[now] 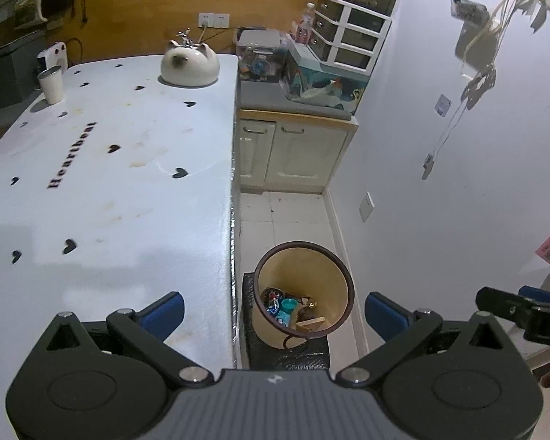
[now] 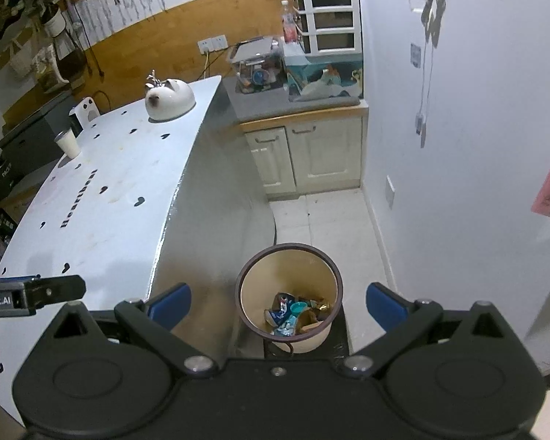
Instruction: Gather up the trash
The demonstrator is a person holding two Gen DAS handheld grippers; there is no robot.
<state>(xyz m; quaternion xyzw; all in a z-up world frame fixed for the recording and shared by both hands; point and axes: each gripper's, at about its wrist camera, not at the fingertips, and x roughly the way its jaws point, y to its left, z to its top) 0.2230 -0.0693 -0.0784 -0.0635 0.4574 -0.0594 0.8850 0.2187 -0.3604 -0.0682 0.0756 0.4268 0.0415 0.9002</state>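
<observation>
While the trash [image 1: 288,308] lies heaped at the bottom of the beige bin [image 1: 311,267], wrappers and a teal cap can be made out among it in both views. The bin is set on a dark stool [image 1: 286,352] on the tiled floor [image 1: 293,216], just beside the edge of the white surface [image 1: 128,183], at about 6 o'clock in each view.

The left gripper [image 1: 274,311] is held above the bin with its blue-padded fingers [image 1: 165,310] spread wide and nothing between them. The right gripper [image 2: 278,304] is likewise released, its fingers [image 2: 383,302] parted and empty over the bin mouth. Part of the right gripper is seen at 3 o'clock in the left wrist view; part of the left one at 9 o'clock in the right wrist view.

On the surface, printed with black hearts, a cat-shaped ceramic pot [image 1: 190,64] is seen at 12 o'clock and a white cup [image 1: 50,84] at 10 o'clock, well apart. Cream cabinets [image 1: 293,150] are seen beyond the bin at 1 o'clock, against the white wall [image 1: 440,183].
</observation>
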